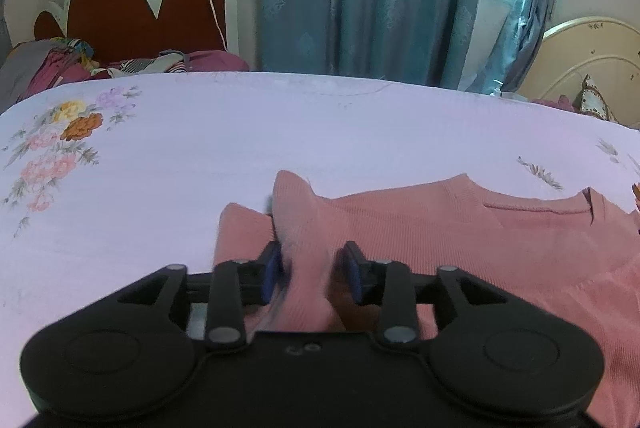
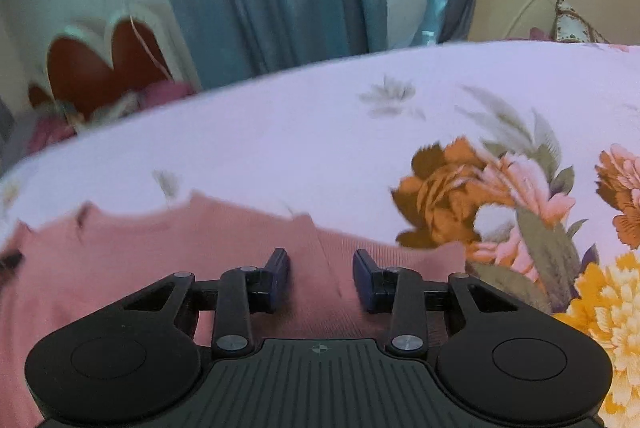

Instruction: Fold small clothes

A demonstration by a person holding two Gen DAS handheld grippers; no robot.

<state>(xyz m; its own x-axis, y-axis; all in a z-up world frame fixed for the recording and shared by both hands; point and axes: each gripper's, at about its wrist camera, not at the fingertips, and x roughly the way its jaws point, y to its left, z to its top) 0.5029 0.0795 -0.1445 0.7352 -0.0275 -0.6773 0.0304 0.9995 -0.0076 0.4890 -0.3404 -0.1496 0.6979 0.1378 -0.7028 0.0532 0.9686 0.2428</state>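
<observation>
Pink garment (image 1: 460,228) between, perhaps touching, left hand-held gripper's (image 1: 312,276) jaws.

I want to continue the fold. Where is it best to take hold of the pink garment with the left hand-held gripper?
Probably the raised ridge of the pink garment between the open pads of the left hand-held gripper. It stands up off the bedsheet, so pinch it from the near side.
</observation>
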